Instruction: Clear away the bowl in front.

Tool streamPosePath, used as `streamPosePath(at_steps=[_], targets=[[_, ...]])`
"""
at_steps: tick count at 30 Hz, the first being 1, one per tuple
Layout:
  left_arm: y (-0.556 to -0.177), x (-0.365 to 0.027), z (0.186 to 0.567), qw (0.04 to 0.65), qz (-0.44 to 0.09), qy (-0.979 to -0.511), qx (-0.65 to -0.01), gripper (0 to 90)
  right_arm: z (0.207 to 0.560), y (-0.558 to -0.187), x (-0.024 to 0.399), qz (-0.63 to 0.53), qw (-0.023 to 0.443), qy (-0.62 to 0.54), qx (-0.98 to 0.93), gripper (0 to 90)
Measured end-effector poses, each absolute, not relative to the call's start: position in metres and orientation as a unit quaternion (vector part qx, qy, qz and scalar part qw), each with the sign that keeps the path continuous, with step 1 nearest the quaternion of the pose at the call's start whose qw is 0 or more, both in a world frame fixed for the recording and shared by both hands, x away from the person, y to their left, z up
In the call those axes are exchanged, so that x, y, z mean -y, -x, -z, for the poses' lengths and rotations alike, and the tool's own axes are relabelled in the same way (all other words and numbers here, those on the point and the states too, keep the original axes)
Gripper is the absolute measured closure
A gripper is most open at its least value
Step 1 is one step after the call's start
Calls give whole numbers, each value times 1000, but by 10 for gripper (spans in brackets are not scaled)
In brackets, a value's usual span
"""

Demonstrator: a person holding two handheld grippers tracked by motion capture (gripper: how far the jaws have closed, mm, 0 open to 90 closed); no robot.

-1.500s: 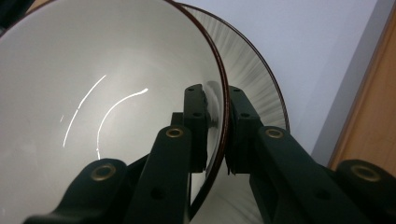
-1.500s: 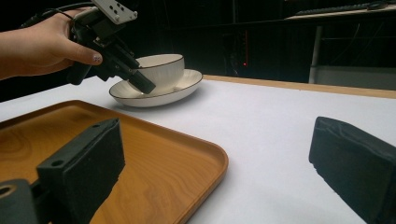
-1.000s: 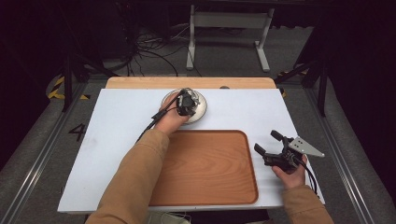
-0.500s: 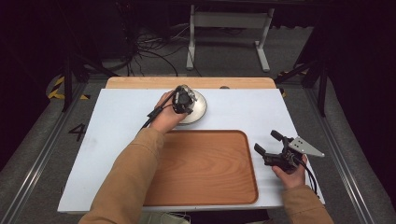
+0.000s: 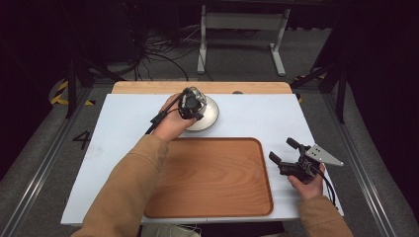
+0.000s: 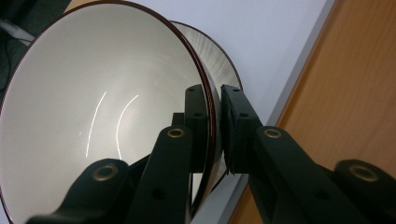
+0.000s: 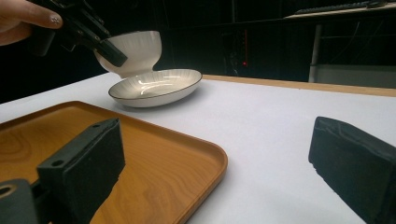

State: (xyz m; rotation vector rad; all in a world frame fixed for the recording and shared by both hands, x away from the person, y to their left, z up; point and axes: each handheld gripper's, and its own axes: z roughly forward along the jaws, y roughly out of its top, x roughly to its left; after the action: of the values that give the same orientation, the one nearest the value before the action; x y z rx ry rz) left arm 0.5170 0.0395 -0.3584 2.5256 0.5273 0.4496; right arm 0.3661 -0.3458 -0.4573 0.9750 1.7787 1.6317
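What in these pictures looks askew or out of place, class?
The bowl is tilted, not level: the left gripper pinches its rim, one of the jaws inside and one outside, tipping it over the plate. Nothing looks spilled or broken; the tray lies flat and bare.

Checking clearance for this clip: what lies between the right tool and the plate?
In the right gripper view, between the right tool and the plate lie the tray's corner and bare white table.
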Motion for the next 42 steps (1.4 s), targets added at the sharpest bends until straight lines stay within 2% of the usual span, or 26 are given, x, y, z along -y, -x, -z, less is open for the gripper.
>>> streamPosePath(at_steps=[18,32,42], targets=[[-468,-42,330,271,-135,-941,-151,819,457,-366,346,-605,265,-362,-658,38],[-426,-39,320,285,-105,-947,-105,819,457,-366,346,-604,266,-362,-658,37],[-400,-28,317,273,-94,-955,-65,819,457,-366,346,-603,267,-360,-660,37]])
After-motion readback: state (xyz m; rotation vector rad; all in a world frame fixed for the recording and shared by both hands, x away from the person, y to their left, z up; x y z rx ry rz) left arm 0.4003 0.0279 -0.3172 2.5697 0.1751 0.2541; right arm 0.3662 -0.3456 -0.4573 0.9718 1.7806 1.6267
